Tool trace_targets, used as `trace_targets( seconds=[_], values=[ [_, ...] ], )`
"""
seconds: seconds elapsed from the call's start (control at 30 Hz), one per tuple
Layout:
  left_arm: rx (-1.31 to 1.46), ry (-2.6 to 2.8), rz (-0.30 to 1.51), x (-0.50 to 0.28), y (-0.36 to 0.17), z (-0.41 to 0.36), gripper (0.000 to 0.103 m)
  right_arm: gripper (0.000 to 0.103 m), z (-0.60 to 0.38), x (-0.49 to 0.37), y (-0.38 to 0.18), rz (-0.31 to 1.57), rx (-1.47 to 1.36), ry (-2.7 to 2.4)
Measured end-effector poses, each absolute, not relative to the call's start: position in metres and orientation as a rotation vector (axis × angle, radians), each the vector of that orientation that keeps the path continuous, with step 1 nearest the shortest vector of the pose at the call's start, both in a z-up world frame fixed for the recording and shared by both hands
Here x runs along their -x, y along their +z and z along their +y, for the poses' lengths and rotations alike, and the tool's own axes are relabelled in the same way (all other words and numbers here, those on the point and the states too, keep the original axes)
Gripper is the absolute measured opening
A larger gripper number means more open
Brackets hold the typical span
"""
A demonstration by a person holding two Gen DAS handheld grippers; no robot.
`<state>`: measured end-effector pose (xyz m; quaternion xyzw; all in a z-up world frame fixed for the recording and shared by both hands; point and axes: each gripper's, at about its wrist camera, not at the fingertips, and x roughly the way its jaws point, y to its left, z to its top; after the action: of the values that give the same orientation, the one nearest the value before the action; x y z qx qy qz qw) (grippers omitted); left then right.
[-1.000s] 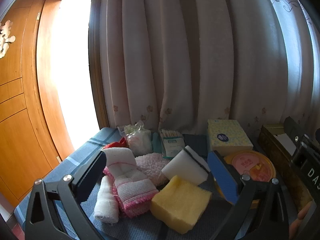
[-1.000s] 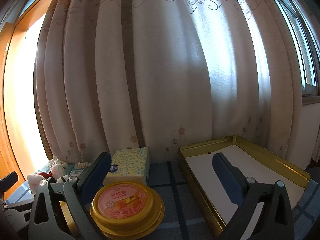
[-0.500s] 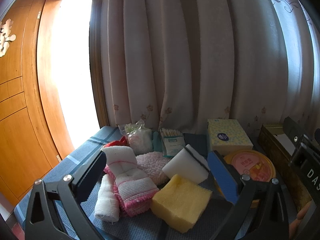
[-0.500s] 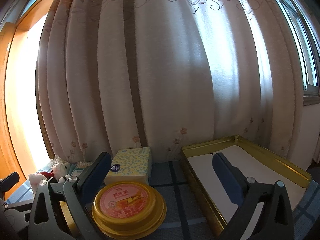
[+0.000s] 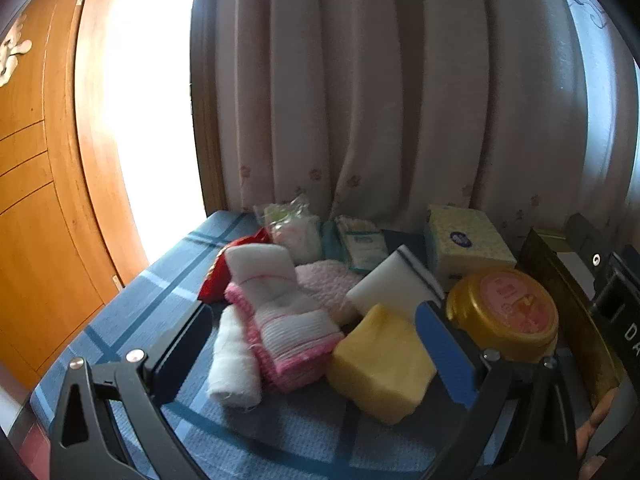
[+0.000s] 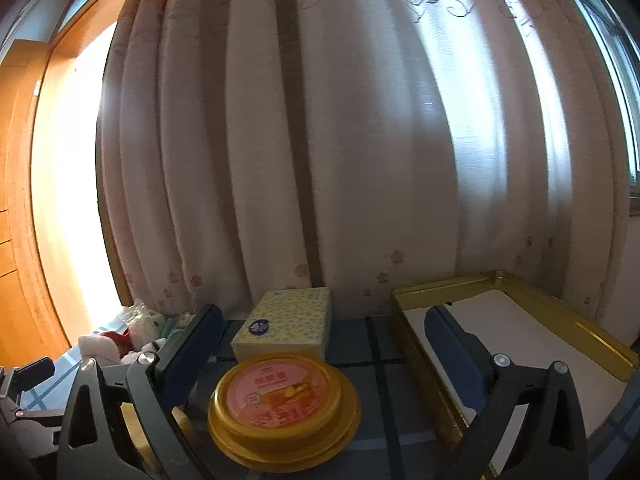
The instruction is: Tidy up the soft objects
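Left wrist view — left tongs (image 5: 316, 344) wide open, empty, over yellow sponge (image 5: 380, 364); right tongs (image 6: 320, 344) likewise — apparently above gold tub (image 6: 282, 398).

Setting: a home room. Evidence: floor-length cream pleated curtains with small flower embroidery (image 6: 360, 140); warm orange wooden panelled door (image 5: 36, 200); blue plaid woven tablecloth (image 5: 132, 300); yellow-patterned soft tissue pack (image 6: 286, 322); folded pink-and-white knitted cloths (image 5: 280, 320).

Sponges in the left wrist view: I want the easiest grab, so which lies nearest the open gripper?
The yellow sponge, lying between the left gripper's fingers; the white sponge sits farther back.
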<state>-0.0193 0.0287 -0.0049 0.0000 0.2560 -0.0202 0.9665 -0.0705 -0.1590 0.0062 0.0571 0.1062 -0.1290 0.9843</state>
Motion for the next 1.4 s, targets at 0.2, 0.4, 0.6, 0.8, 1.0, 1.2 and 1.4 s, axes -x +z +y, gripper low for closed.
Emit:
trace_targets(
  seconds=[0.2,0.4,0.6,0.8,1.0,1.2,1.4],
  values=[
    [-0.006,-0.017,0.529,0.025,-0.009,0.041,0.103,0.102,-0.155,0.071,0.006,0.213,-0.106,-0.215],
    [-0.072,0.036,0.580,0.033,-0.026,0.060,0.102,0.100,-0.153,0.071,0.004,0.236,-0.113,-0.160],
    [-0.021,0.075,0.611,0.039,-0.033,0.094,0.102,0.087,-0.146,0.075,-0.002,0.325,-0.165,-0.060],
    [0.004,0.108,0.616,0.037,-0.035,0.116,0.102,0.088,-0.106,0.063,-0.011,0.469,-0.156,0.151],
    [0.017,0.129,0.612,0.038,-0.033,0.135,0.101,0.088,-0.075,0.032,-0.030,0.662,-0.118,0.255],
    [0.064,0.100,0.637,0.037,-0.033,0.147,0.101,0.088,-0.067,0.004,-0.050,0.803,-0.152,0.245],
    [0.062,0.040,0.658,0.036,-0.032,0.143,0.101,0.075,-0.043,-0.009,-0.056,0.866,-0.035,0.244]
  ],
)
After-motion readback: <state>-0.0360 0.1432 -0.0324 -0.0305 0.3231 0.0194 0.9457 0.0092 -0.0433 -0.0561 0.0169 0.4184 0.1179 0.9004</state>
